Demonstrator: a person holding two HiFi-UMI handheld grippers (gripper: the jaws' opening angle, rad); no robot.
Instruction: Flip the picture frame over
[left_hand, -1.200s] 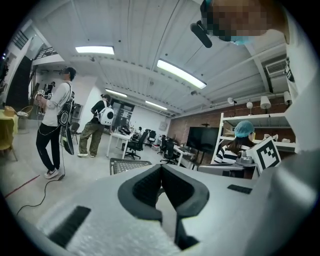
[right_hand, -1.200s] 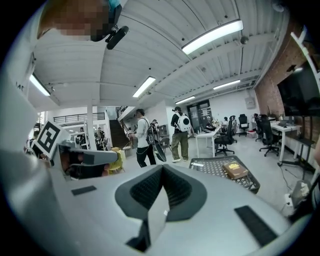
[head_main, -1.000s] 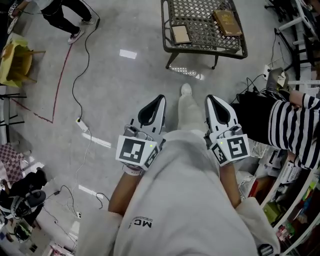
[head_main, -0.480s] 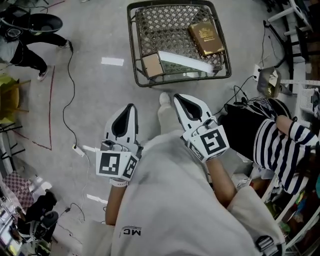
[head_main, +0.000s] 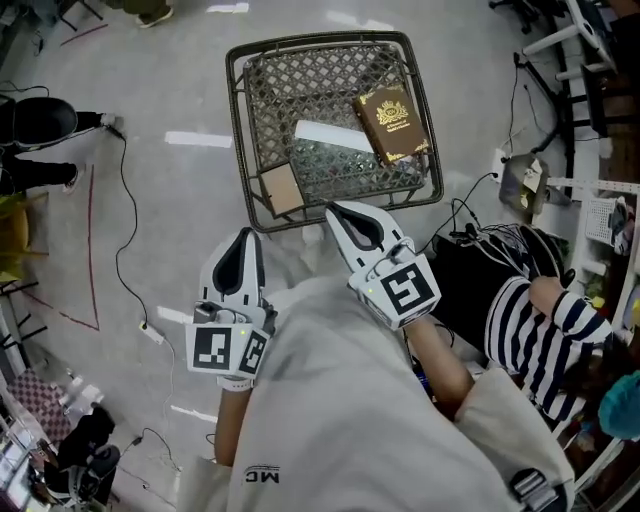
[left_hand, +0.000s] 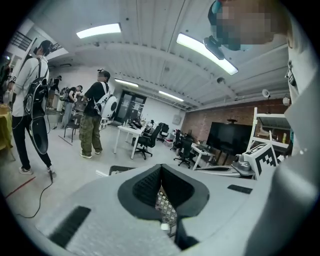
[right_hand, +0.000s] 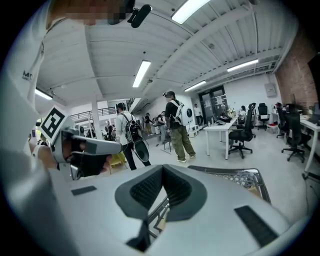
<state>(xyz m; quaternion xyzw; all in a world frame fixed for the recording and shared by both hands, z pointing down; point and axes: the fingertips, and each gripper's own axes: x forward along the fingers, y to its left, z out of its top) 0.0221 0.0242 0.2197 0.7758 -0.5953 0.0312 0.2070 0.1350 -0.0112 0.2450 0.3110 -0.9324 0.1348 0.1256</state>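
Both grippers are pressed together at the tips and hold nothing. The left gripper (head_main: 245, 236) hangs over the floor just short of the near left corner of the wire-mesh bench (head_main: 320, 40); in its own view the left gripper (left_hand: 161, 167) shows only mesh through the gap behind its closed tips. The right gripper (head_main: 334, 209) reaches the bench's near rim, right of that corner; whether it touches the rim cannot be told. The picture frame (head_main: 283, 189), small and tan, lies flat on the bench in the near left corner, just beyond both grippers and apart from them. A dark brown book (head_main: 390, 122) with a gold emblem lies toward the bench's far right, with a white strip (head_main: 335, 136) beside it.
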